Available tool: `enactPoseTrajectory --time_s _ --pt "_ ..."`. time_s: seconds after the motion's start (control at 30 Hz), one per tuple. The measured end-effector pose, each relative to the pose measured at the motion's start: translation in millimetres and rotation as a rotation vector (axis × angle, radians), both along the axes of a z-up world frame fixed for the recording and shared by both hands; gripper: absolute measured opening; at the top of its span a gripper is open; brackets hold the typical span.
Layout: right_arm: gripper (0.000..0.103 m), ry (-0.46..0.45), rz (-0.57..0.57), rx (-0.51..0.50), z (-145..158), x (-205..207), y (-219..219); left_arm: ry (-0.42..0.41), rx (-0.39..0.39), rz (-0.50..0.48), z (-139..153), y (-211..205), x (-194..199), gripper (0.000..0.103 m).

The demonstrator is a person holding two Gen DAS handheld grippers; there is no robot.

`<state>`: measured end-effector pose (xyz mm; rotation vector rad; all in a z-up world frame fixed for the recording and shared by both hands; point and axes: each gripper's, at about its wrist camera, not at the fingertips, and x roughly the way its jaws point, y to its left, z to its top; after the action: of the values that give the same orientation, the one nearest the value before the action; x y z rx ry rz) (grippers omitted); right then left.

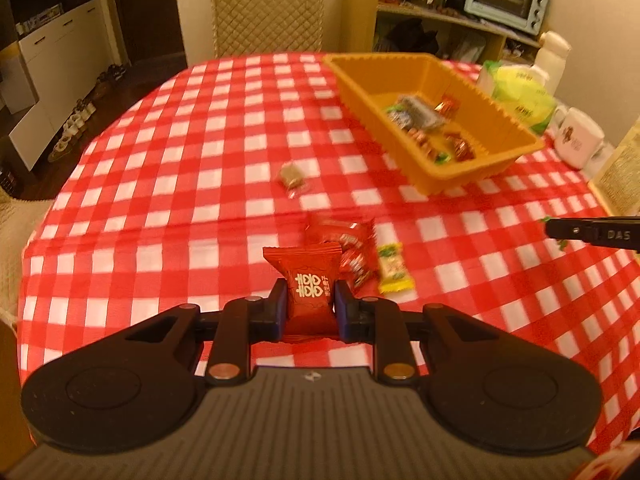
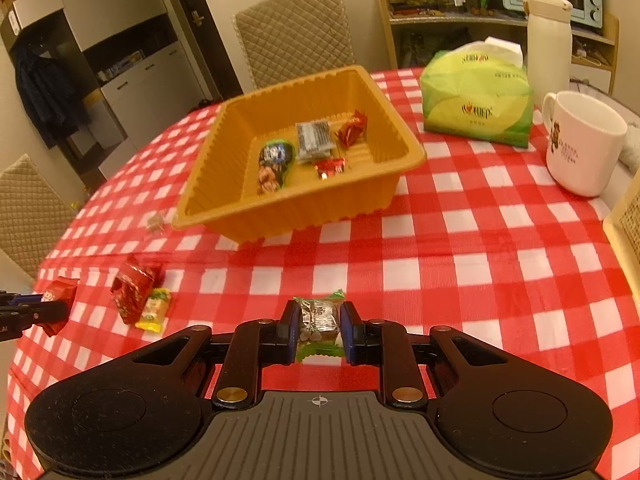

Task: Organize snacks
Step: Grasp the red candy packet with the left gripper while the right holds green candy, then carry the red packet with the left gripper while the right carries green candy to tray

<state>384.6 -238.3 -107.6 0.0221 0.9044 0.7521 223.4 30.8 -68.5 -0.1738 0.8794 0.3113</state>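
My left gripper (image 1: 310, 300) is shut on a red candy packet (image 1: 308, 284) with white characters, held above the checked tablecloth. Just beyond it lie two red packets (image 1: 352, 248) and a yellow-green snack (image 1: 394, 268); a small brown candy (image 1: 292, 176) lies farther out. My right gripper (image 2: 319, 324) is shut on a green-edged clear snack packet (image 2: 319, 316). The orange tray (image 2: 404, 136) sits ahead of it and holds several wrapped snacks (image 2: 314, 140). In the right wrist view, the left gripper (image 2: 48, 312) shows at the left edge with its red packet (image 2: 60, 292).
A green tissue pack (image 2: 476, 100), a white mug (image 2: 580, 144) and a cream flask (image 2: 548, 40) stand to the right of the tray. Quilted chairs (image 2: 296, 36) ring the table. A woven basket edge (image 2: 628, 232) is at the far right.
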Motion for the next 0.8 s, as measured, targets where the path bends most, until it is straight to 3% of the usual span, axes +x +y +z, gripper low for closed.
enactPoseTrajectory --time_s 0.2,0.47,0.8 --pt "0.022 -0.038 0.008 0.041 20 10 -1 -0.062 -0.02 -0.062 23 -16 21 0.022" --pt "0.022 -0.089 0.008 0.087 44 33 2 -0.118 -0.029 -0.146 37 -39 81 0.022" --pt "0.022 -0.113 0.009 0.113 53 69 14 -0.122 -0.045 -0.187 39 -55 157 0.022"
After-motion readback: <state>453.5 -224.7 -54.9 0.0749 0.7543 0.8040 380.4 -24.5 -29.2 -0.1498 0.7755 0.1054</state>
